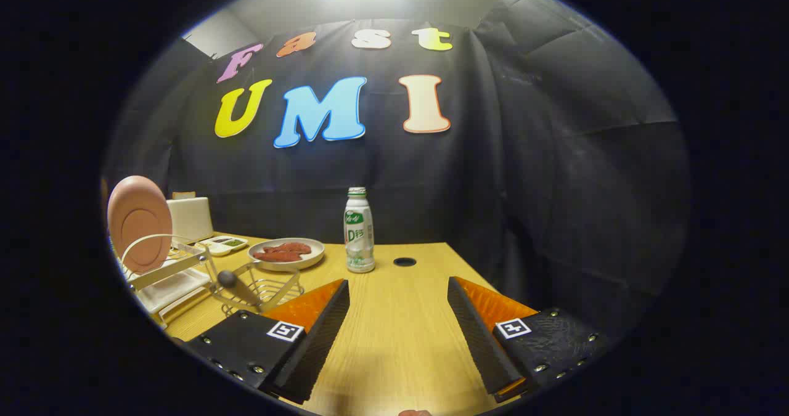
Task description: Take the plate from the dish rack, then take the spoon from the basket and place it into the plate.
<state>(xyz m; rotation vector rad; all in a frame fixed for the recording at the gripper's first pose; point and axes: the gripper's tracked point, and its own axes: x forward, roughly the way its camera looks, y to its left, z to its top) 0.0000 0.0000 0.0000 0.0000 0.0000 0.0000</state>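
Plate (140,222) upright in rack (166,274), far left of tongs (399,323); rigid, smooth, breakable; pinch top rim. Tongs apart, empty.

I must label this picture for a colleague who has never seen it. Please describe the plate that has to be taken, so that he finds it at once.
Start at the wooden table, then go to the white wire dish rack, off to the left beyond the open, empty claw. The round pink plate stands on edge in it. The shallow pale dish nearby lies flat and holds red food.
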